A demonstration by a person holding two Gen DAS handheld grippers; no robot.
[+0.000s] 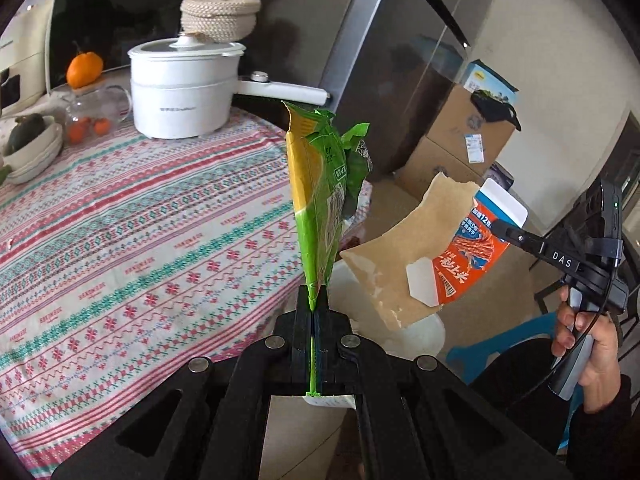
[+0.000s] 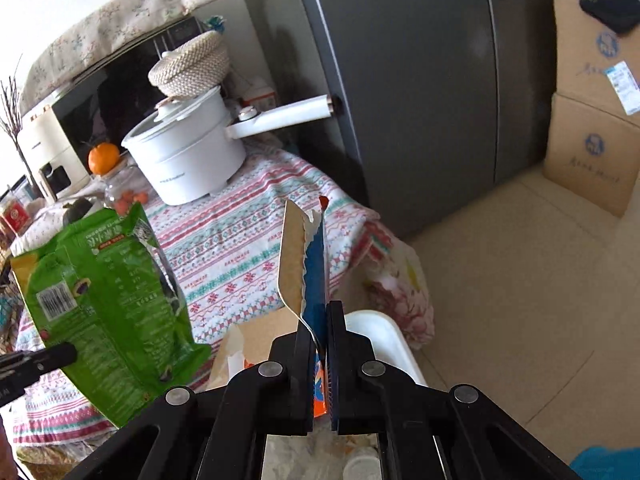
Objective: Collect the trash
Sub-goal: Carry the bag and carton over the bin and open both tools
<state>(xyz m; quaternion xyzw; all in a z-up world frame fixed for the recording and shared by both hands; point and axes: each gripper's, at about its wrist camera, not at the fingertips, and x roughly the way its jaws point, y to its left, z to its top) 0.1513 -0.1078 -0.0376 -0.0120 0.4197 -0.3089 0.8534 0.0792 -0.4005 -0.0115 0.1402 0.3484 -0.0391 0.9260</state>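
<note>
1. Trash is in both grippers: our left gripper (image 1: 316, 300) has its jaws clamped on a green snack bag (image 1: 324, 196), held upright by its bottom edge.
2. Our right gripper (image 2: 320, 328) clamps a torn cardboard box (image 2: 304, 264).
3. Both hang beyond the surface's (image 1: 120, 240) edge, above a white bin (image 2: 384, 332), probably for dropping.

The left gripper (image 1: 313, 304) is squeezing its two fingers tight together, pointing up and forward. Off to its right, the right gripper (image 2: 320, 320) is pinching its fingers nearly closed too. A bare hand (image 1: 588, 344) is wrapping around the right gripper's handle from below.
</note>
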